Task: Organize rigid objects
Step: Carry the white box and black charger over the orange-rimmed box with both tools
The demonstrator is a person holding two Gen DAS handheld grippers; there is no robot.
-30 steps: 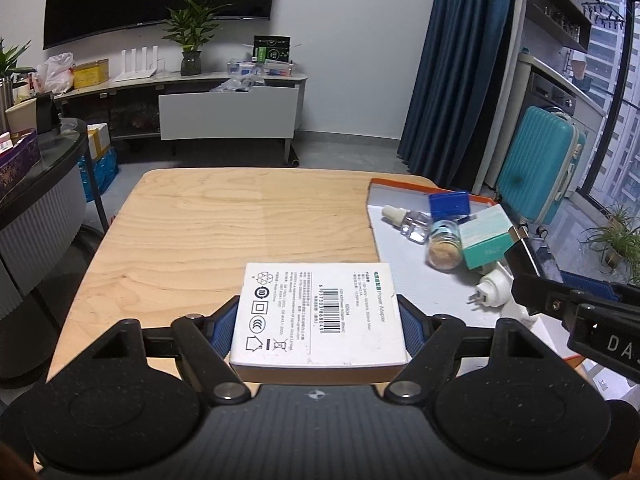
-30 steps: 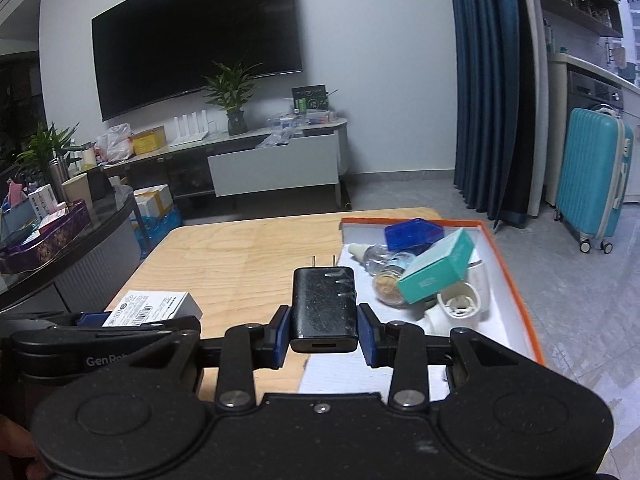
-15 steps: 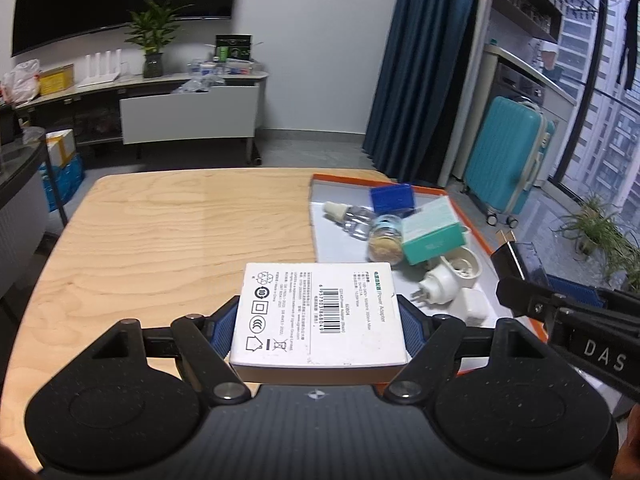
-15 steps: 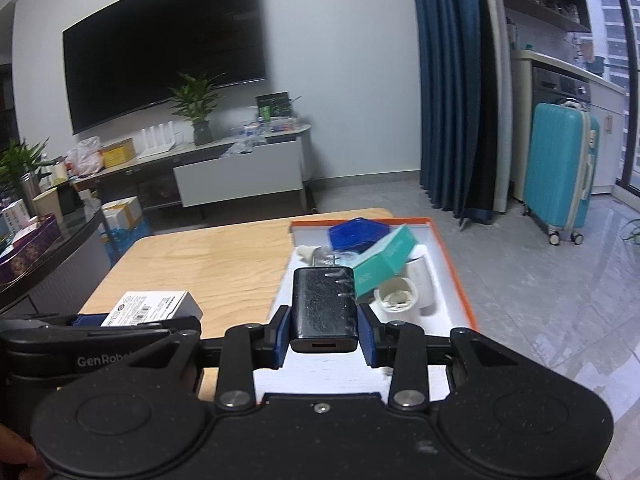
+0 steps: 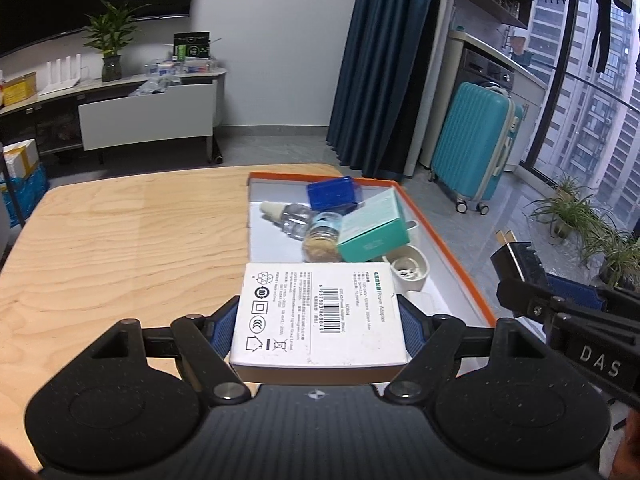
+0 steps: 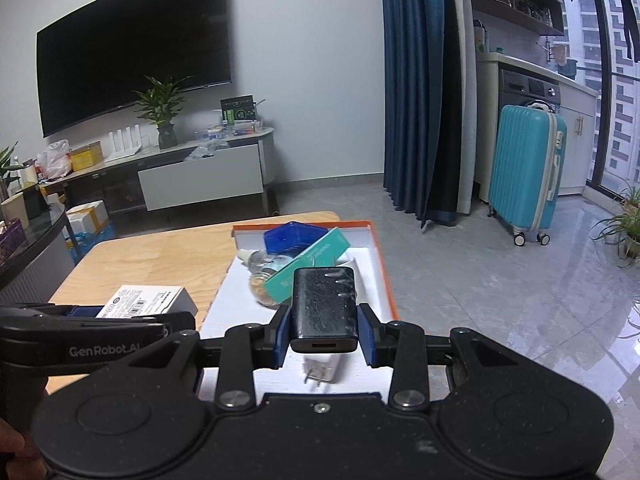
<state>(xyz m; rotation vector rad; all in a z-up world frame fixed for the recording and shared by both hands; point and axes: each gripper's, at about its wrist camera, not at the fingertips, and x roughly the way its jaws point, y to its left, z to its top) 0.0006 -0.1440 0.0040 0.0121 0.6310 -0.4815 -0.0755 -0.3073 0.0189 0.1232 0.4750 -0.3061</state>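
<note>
My left gripper (image 5: pixel 318 322) is shut on a white power adapter box (image 5: pixel 320 312), held over the near left edge of the orange-rimmed white tray (image 5: pixel 448 252). My right gripper (image 6: pixel 324 334) is shut on a black charger (image 6: pixel 323 304), held above the tray's (image 6: pixel 386 276) near end. The tray holds a blue case (image 5: pixel 332 196), a clear bottle (image 5: pixel 290 218), a small jar (image 5: pixel 322 242), a teal box (image 5: pixel 374 232) and a white plug (image 5: pixel 410 274). In the right wrist view a white plug (image 6: pixel 320 372) lies under the charger, and the white box (image 6: pixel 148 300) shows at left.
The tray sits on the right end of a wooden table (image 5: pixel 120 248). A teal suitcase (image 6: pixel 528 180) stands on the floor to the right, by dark blue curtains (image 6: pixel 416 92). A TV stand (image 6: pixel 200 176) is beyond the table.
Both grippers have swung right and forward toward the tray, each still holding its object. The white box now overlaps the tray's near left part; the charger is over the tray.
</note>
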